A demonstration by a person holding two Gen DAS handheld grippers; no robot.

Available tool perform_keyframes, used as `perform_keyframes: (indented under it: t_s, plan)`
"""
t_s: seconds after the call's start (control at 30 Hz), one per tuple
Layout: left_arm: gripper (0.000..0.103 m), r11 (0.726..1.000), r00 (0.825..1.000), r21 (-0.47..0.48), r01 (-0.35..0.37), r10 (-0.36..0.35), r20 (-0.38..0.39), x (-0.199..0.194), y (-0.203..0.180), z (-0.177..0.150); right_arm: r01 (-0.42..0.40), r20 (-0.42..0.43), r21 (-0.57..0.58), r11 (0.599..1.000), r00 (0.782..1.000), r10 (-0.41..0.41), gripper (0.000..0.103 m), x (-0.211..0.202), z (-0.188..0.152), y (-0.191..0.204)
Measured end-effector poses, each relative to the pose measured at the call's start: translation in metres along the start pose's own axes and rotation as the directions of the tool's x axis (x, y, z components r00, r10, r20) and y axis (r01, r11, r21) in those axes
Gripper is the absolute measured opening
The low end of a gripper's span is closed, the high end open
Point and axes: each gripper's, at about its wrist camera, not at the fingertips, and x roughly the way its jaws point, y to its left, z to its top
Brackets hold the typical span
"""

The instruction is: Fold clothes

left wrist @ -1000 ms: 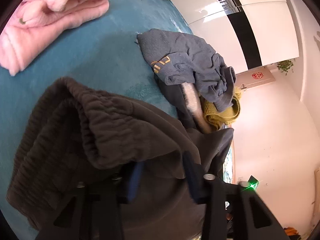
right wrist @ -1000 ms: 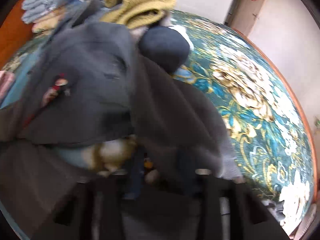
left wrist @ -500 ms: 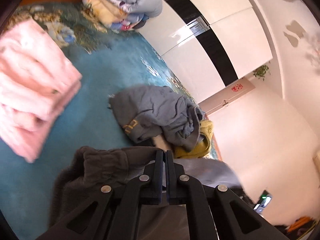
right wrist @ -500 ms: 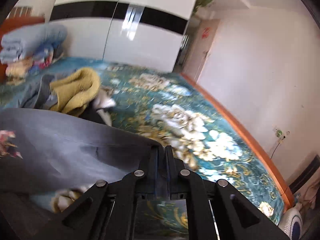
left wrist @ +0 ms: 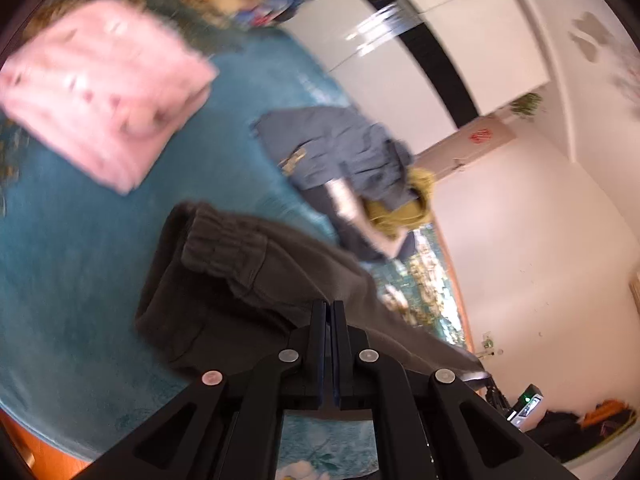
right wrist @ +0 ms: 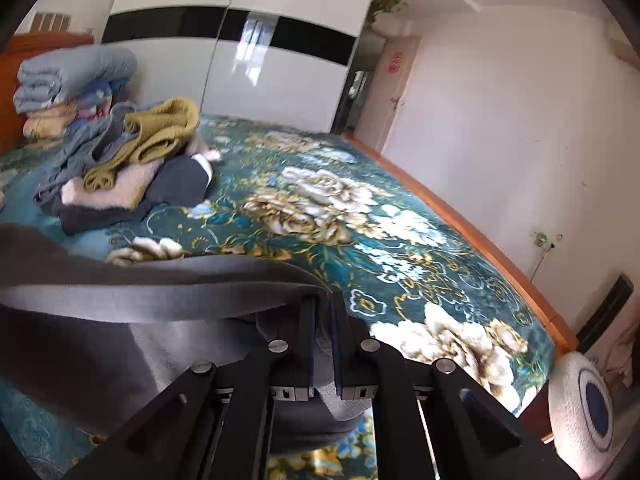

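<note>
Vs 1 s ago: both tools were open and buried in cloth; now both are clamped and lifted. Left tool [left wrist: 328, 308] is closed on the edge of the dark grey-brown garment [left wrist: 224, 280], fingers nearly touching. The garment's gathered elastic end is now spread out ahead of the tool over the teal bedspread [left wrist: 80, 260], where before it was bunched up close against the camera. Right tool [right wrist: 323, 308] is closed on the same garment [right wrist: 160, 292], a fold of fabric filling the gap between its fingers; the cloth runs off to the left as a taut band above the floral bed cover [right wrist: 320, 208].

Pink folded stack [left wrist: 100, 92] sits on the bed beyond the garment, blurred. Unfolded pile with blue-grey top [left wrist: 340, 152] and mustard knit [right wrist: 160, 136] lies further off.

Writing: yellow lettering on the blue-grey top, unreadable. Red sign on the door [right wrist: 394, 62], too small to read.
</note>
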Motion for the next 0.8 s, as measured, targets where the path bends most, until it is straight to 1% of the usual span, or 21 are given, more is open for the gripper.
perform_keyframes:
  t_s: [0.03, 0.1, 0.17, 0.23, 0.27, 0.37, 0.4, 0.5, 0.57, 0.6, 0.63, 0.67, 0.7, 0.73, 0.77, 0.8]
  plan:
    - [0.002, 1.0, 1.0, 0.024, -0.006, 0.006, 0.001, -0.003, -0.003, -0.003, -0.007, -0.001, 0.026, 1.0, 1.0, 0.007, 0.007, -0.003, -0.004, -0.004]
    - [0.002, 0.998, 0.998, 0.043, -0.054, 0.056, -0.031, 0.003, 0.001, -0.01, -0.024, -0.037, 0.057, 0.998, 0.999, 0.027, 0.007, 0.002, -0.018, -0.008]
    - [0.002, 0.995, 0.992, -0.004, -0.096, 0.096, -0.082, 0.011, 0.018, -0.022, -0.043, -0.091, 0.078, 0.996, 0.995, 0.05, 0.007, 0.012, -0.035, -0.008]
    - [0.002, 0.99, 0.987, -0.076, -0.117, 0.107, -0.124, 0.02, 0.039, -0.034, -0.054, -0.138, 0.086, 0.995, 0.988, 0.065, 0.007, 0.021, -0.048, -0.005]
    - [0.002, 0.988, 0.984, -0.096, -0.125, 0.111, -0.137, 0.023, 0.045, -0.038, -0.057, -0.155, 0.09, 0.994, 0.985, 0.071, 0.007, 0.024, -0.053, -0.005]
    - [0.002, 0.984, 0.978, -0.101, -0.149, 0.131, -0.164, 0.029, 0.051, -0.046, -0.076, -0.207, 0.12, 0.99, 0.973, 0.1, 0.007, 0.035, -0.064, -0.006]
    - [0.002, 0.983, 0.977, -0.105, -0.149, 0.131, -0.167, 0.029, 0.052, -0.047, -0.085, -0.217, 0.133, 0.987, 0.97, 0.113, 0.007, 0.036, -0.065, -0.007]
    - [0.003, 0.988, 0.982, -0.109, -0.114, 0.095, -0.164, 0.024, 0.049, -0.042, -0.113, -0.228, 0.177, 0.978, 0.962, 0.153, 0.007, 0.032, -0.071, -0.012]
    - [0.004, 0.99, 0.986, -0.09, -0.107, 0.094, -0.141, 0.014, 0.045, -0.037, -0.144, -0.223, 0.219, 0.965, 0.956, 0.193, 0.007, 0.028, -0.071, -0.021]
    - [0.004, 0.989, 0.986, -0.091, -0.115, 0.103, -0.128, 0.009, 0.047, -0.035, -0.159, -0.22, 0.24, 0.958, 0.952, 0.213, 0.011, 0.025, -0.071, -0.026]
    - [0.007, 0.987, 0.987, -0.098, -0.125, 0.113, -0.115, 0.004, 0.05, -0.035, -0.174, -0.216, 0.261, 0.949, 0.948, 0.233, 0.014, 0.023, -0.071, -0.03]
    - [0.019, 0.985, 0.987, -0.104, -0.134, 0.124, -0.101, -0.001, 0.054, -0.034, -0.187, -0.211, 0.286, 0.94, 0.944, 0.252, 0.019, 0.021, -0.071, -0.035]
    - [0.03, 0.983, 0.987, -0.111, -0.144, 0.134, -0.088, -0.006, 0.057, -0.033, -0.198, -0.203, 0.316, 0.928, 0.941, 0.271, 0.028, 0.019, -0.072, -0.042]
    - [0.057, 0.981, 0.987, -0.119, -0.153, 0.145, -0.076, -0.011, 0.06, -0.033, -0.209, -0.195, 0.346, 0.915, 0.937, 0.288, 0.035, 0.016, -0.073, -0.049]
    - [0.071, 0.979, 0.988, -0.141, -0.147, 0.138, -0.071, -0.011, 0.065, -0.033, -0.22, -0.186, 0.376, 0.9, 0.934, 0.306, 0.048, 0.014, -0.075, -0.056]
    - [0.071, 0.976, 0.99, -0.173, -0.132, 0.122, -0.071, -0.007, 0.072, -0.034, -0.236, -0.179, 0.408, 0.882, 0.927, 0.331, 0.055, 0.012, -0.077, -0.062]
